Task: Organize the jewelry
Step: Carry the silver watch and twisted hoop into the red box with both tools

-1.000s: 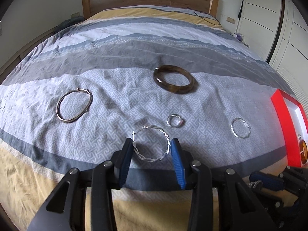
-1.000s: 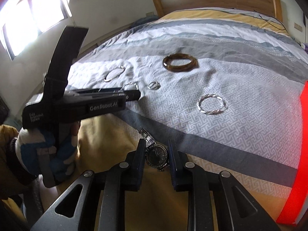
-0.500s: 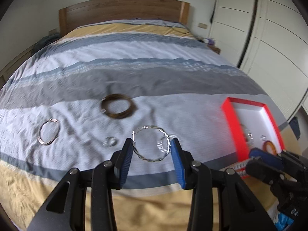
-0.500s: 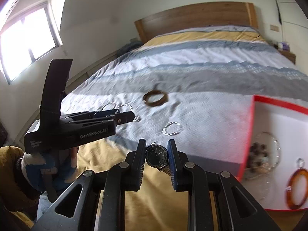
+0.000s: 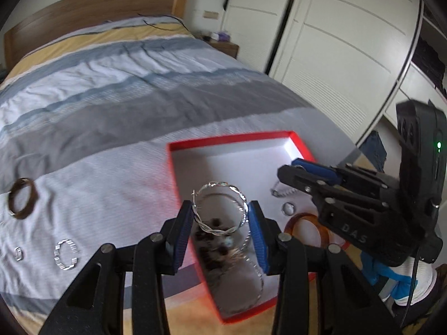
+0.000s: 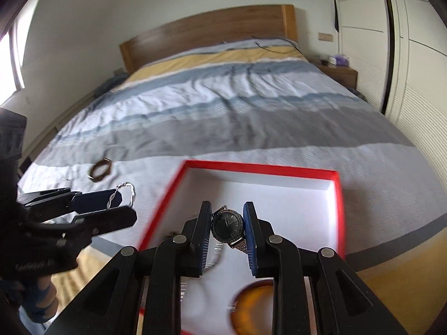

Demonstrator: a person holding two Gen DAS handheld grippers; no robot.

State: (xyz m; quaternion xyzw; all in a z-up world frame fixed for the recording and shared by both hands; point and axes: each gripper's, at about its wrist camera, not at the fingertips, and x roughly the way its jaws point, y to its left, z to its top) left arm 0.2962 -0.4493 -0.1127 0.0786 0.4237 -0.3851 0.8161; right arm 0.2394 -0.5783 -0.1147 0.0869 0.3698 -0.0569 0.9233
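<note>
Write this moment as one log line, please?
left gripper: holds bangle | right gripper: holds watch | both over red box | bed: loose jewelry left

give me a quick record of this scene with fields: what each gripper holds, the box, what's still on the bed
left gripper: shut on twisted silver bangle, over the box
right gripper: shut on dark-faced watch, over the box
box: red box, white inside, on the bed
in box: amber bangle, small ring, dark beads
still on bed: brown bangle, silver bangle, small silver ring
</note>
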